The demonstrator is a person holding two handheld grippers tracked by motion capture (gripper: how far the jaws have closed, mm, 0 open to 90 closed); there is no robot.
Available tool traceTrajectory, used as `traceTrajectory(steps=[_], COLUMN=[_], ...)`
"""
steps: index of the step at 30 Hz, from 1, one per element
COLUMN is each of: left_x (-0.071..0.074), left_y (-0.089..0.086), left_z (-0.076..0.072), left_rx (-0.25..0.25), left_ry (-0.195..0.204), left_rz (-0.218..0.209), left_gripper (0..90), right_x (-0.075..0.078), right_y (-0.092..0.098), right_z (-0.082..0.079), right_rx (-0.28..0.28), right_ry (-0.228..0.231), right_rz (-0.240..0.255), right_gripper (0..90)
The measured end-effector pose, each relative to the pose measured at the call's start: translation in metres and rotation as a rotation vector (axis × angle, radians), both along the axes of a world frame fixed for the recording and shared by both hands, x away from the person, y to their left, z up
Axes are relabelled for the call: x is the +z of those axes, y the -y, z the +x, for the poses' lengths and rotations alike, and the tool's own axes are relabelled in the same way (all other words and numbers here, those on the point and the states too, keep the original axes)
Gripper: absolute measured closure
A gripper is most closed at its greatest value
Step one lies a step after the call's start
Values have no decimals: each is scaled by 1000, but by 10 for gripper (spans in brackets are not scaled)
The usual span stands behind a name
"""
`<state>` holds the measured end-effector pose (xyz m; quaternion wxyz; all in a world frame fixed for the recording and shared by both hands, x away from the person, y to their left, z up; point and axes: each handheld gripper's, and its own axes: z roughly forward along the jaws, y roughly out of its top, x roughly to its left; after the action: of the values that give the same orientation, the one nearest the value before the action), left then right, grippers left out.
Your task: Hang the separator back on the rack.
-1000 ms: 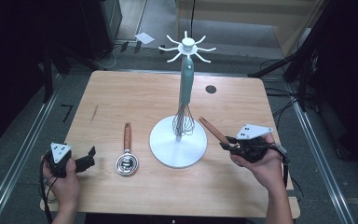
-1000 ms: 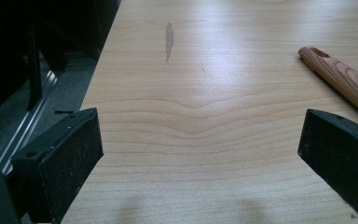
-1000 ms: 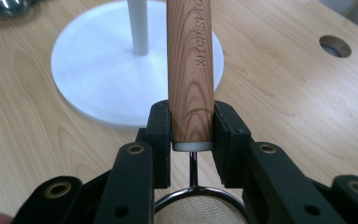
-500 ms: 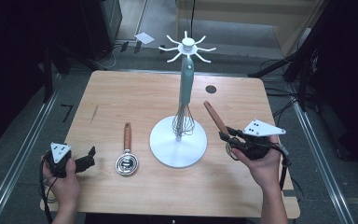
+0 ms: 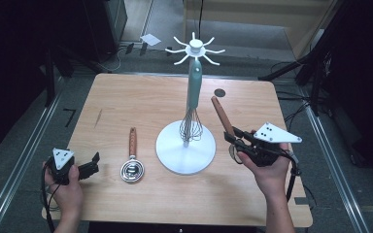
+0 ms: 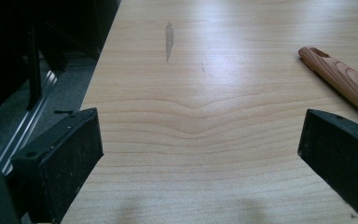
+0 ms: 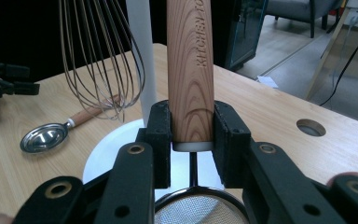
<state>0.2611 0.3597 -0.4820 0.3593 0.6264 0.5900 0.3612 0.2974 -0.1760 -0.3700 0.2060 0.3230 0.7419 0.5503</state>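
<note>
My right gripper [image 5: 233, 139] is shut on a small mesh strainer's wooden handle [image 5: 222, 116], held above the table to the right of the stand. In the right gripper view both pads clamp the handle [image 7: 190, 70] near its lower end, and the mesh bowl [image 7: 198, 211] hangs below the jaws. The white utensil stand [image 5: 175, 156] has a teal pole and white hooks on top [image 5: 194, 47]; a wire whisk [image 5: 191, 127] hangs against the pole. At the table's front left my left gripper [image 5: 91, 165] rests open, with bare wood between its jaws [image 6: 200, 154].
A metal scoop with a wooden handle [image 5: 132, 167] lies left of the stand's base; its handle [image 6: 345, 79] reaches toward the left gripper's right jaw. A round hole [image 5: 219, 92] sits in the tabletop behind the stand. Dark floor, rails and cables surround the table.
My right gripper has risen with the strainer, and the handle's free end now points higher and farther back. The left gripper has stayed put.
</note>
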Motion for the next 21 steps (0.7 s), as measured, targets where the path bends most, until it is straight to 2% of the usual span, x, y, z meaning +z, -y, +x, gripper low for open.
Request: traceTrajectory(steps=[8, 21], left_x=[0, 0], left_y=[0, 0], left_z=[0, 0], left_rx=[-1, 0], left_ry=[-1, -1], left_rz=[1, 0], left_gripper=[0, 0], right_x=[12, 23], right_y=[-5, -3], right_z=[-8, -16], right_rx=[-5, -6], right_ry=[36, 75], right_rz=[32, 124], right_gripper=[719, 720])
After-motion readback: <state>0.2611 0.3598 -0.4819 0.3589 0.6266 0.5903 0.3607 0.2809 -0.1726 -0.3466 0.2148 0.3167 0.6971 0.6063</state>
